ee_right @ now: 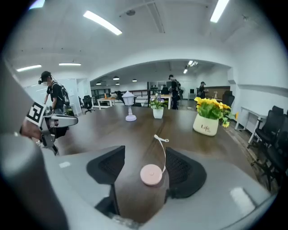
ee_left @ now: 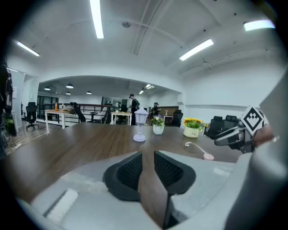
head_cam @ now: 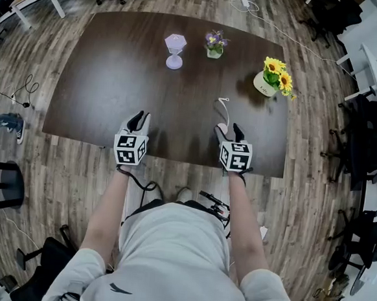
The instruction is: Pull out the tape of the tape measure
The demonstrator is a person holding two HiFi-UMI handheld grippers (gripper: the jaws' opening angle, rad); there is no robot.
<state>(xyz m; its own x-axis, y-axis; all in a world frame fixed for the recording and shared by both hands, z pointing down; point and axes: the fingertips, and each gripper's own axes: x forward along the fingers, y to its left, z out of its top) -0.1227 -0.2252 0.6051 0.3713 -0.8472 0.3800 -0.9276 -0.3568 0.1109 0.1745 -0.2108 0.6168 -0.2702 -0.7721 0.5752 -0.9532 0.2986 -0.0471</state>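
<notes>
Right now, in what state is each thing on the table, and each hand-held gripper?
Tape measure: lying flat, tape partly pulled out.
Left hand-held gripper: open, empty.
Right hand-held gripper: open, gripping nothing.
Lamp: upright.
Sunflower pot: upright.
Purple flower pot: upright.

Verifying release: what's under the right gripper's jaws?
The pink tape measure lies on the table below the right gripper, in line with the gap of its open jaws, neither pad on it. Its tape runs out ahead. The tabletop beneath the case is covered.
</notes>
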